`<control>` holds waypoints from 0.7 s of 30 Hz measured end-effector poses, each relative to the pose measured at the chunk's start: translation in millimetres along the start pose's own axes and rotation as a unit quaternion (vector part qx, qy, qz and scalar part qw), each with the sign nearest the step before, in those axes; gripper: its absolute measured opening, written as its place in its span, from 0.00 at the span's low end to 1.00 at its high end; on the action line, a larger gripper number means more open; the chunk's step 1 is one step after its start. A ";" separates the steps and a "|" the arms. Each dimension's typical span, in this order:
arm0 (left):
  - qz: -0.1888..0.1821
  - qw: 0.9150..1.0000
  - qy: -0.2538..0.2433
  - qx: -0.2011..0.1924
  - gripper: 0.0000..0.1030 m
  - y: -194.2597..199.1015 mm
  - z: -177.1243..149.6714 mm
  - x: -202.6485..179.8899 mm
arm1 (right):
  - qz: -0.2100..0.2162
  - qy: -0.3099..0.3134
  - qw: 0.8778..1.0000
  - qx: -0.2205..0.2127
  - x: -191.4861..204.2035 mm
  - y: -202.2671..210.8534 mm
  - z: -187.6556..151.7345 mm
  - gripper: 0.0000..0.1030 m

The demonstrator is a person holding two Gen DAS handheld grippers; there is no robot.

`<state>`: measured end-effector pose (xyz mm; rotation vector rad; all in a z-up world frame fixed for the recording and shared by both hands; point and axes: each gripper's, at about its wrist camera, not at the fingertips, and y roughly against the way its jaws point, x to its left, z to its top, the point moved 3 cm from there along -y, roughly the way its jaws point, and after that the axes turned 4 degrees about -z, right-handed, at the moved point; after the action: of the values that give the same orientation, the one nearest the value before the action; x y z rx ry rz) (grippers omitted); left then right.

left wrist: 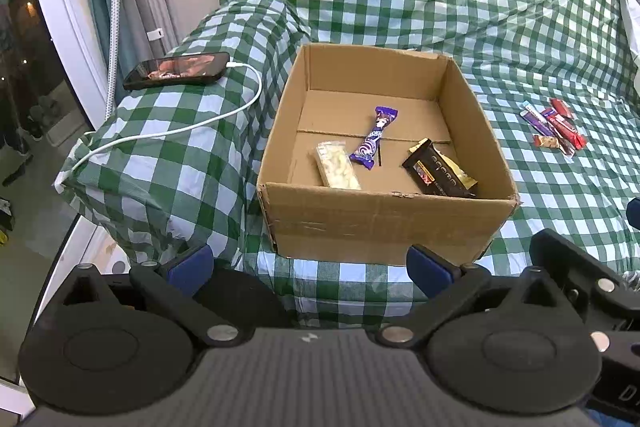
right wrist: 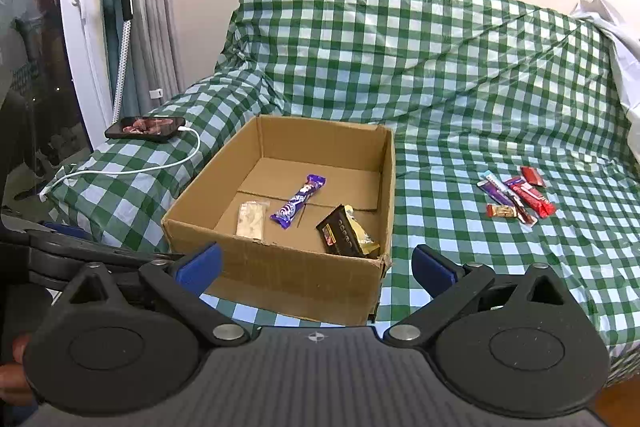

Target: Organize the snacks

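An open cardboard box [left wrist: 384, 219] [right wrist: 280, 271] sits on a green-checked bed cover. Inside lie a purple snack bar [left wrist: 374, 139] [right wrist: 299, 202], a pale clear-wrapped bar [left wrist: 338, 166] [right wrist: 251, 219] and a black-and-gold packet [left wrist: 438, 169] [right wrist: 346, 237]. A pile of several red and purple bars [left wrist: 554, 127] [right wrist: 516, 197] lies on the cover to the box's right. My left gripper [left wrist: 310, 269] is open and empty, just in front of the box. My right gripper [right wrist: 316, 269] is also open and empty, before the box's near right corner.
A phone [left wrist: 178, 70] [right wrist: 146, 127] with a white cable [left wrist: 176, 131] rests on a checked pillow left of the box. Curtains and a window frame [left wrist: 56, 11] stand at the far left. The checked cover [right wrist: 460, 107] spreads out around the snack pile.
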<state>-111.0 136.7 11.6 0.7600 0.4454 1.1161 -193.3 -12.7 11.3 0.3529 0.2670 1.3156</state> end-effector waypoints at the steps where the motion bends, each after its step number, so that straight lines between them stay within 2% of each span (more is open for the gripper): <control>1: 0.000 1.000 0.000 -0.002 1.00 1.9 -0.8 0.1 | 0.000 0.000 1.000 -0.002 0.2 2.2 -0.3 0.98; 21: 0.002 1.000 0.008 -0.012 1.00 14.0 -3.7 7.0 | -0.001 0.011 1.000 -0.015 8.4 13.4 -1.0 0.99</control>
<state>-119.6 147.5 19.8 0.7321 0.4434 1.1299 -203.7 -1.6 15.8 0.3127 0.2651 1.3215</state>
